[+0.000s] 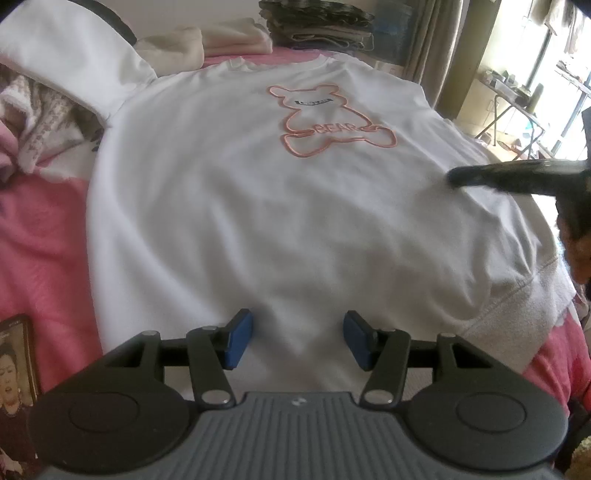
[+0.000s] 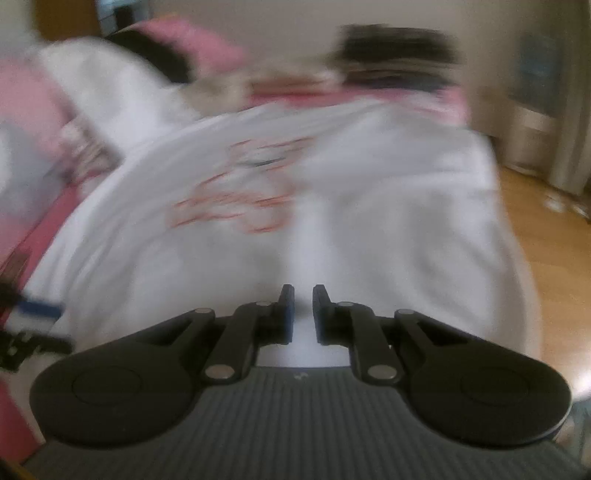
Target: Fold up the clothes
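A white sweatshirt (image 1: 229, 206) with a pink bear outline (image 1: 328, 122) lies spread front-up on a pink bed cover (image 1: 40, 236). The left gripper (image 1: 297, 341) sits above its hem, blue pads (image 1: 238, 341) wide apart and empty. The right gripper (image 2: 303, 314), blurred, has its fingers drawn nearly together around a ridge of the white fabric; whether it truly pinches it is unclear. Folded clothes (image 1: 317, 26) are stacked beyond the collar.

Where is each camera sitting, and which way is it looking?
Left wrist: rides the left tool, looks along its open fingers up the white bear shirt toward folded clothes.
Right wrist: rides the right tool, fingers nearly closed, blurry, looks across the shirt's right side toward the wood floor.
Both see the shirt and its bear design.
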The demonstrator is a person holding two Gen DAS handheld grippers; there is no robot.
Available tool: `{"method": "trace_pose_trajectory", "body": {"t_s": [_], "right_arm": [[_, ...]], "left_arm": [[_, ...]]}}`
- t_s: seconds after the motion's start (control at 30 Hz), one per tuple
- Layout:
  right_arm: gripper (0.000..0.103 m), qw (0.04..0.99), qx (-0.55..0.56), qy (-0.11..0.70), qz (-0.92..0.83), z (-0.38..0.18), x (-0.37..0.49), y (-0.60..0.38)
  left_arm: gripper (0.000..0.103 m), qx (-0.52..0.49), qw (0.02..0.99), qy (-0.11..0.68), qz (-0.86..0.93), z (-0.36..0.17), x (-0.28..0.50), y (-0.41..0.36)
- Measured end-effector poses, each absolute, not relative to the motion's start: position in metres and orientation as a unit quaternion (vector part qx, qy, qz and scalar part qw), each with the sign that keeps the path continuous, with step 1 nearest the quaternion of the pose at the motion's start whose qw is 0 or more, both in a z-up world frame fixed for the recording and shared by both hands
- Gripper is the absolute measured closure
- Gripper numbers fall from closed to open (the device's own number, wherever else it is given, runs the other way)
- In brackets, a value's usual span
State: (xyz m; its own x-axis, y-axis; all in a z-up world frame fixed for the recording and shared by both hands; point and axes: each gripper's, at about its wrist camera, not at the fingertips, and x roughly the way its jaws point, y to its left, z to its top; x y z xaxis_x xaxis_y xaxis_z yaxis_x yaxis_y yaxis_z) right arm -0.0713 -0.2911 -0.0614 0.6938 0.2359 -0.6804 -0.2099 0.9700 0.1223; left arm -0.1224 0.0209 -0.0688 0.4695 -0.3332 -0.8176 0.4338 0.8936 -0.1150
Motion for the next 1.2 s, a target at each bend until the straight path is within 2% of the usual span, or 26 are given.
{"method": "trace_pose_trajectory", "body": {"t_s": [0.13, 0.27, 0.3, 0.37, 0.5, 0.6, 0.8, 0.87, 0.97, 1.03, 1.13, 1.2], "right_arm": [[0.096, 0.921, -0.031, 0.377, 0.094, -0.077, -0.057, -0.286], [0.096, 0.925, -0.01, 0.38, -0.003, -0.076, -0.033, -0.33], [0.1, 0.924, -0.004, 0.381, -0.011, -0.074, -0.029, -0.335], [0.094, 0.928, -0.02, 0.371, -0.001, -0.065, -0.033, -0.327], [0.096, 0.926, -0.01, 0.366, 0.088, -0.062, -0.034, -0.291], [0.094, 0.923, -0.016, 0.375, 0.086, -0.075, -0.022, -0.289], [0.093, 0.922, 0.095, 0.361, -0.106, -0.076, -0.011, -0.401], [0.09, 0.901, 0.134, 0.375, -0.173, -0.08, -0.023, -0.443], [0.088, 0.883, 0.24, 0.363, -0.176, -0.08, -0.064, -0.484], [0.073, 0.867, 0.323, 0.35, -0.148, -0.082, -0.091, -0.498], [0.055, 0.835, 0.412, 0.348, -0.112, -0.092, -0.126, -0.507], [0.053, 0.821, 0.434, 0.357, -0.102, -0.099, -0.138, -0.505]], "left_arm": [[0.046, 0.052, 0.855, 0.464, -0.225, -0.069, -0.123, 0.022], [0.046, 0.051, 0.856, 0.463, -0.227, -0.07, -0.124, 0.023], [0.046, 0.05, 0.856, 0.462, -0.227, -0.07, -0.124, 0.023], [0.046, 0.048, 0.856, 0.462, -0.228, -0.07, -0.124, 0.025], [0.046, 0.047, 0.856, 0.462, -0.227, -0.07, -0.125, 0.024], [0.046, 0.047, 0.856, 0.463, -0.227, -0.07, -0.126, 0.025], [0.046, 0.04, 0.856, 0.465, -0.225, -0.07, -0.125, 0.031], [0.046, 0.037, 0.856, 0.465, -0.224, -0.07, -0.124, 0.031], [0.045, 0.035, 0.856, 0.464, -0.225, -0.071, -0.124, 0.032], [0.045, 0.032, 0.856, 0.465, -0.225, -0.071, -0.124, 0.032], [0.045, 0.028, 0.856, 0.466, -0.224, -0.07, -0.123, 0.032], [0.045, 0.026, 0.855, 0.467, -0.222, -0.07, -0.123, 0.032]]}}
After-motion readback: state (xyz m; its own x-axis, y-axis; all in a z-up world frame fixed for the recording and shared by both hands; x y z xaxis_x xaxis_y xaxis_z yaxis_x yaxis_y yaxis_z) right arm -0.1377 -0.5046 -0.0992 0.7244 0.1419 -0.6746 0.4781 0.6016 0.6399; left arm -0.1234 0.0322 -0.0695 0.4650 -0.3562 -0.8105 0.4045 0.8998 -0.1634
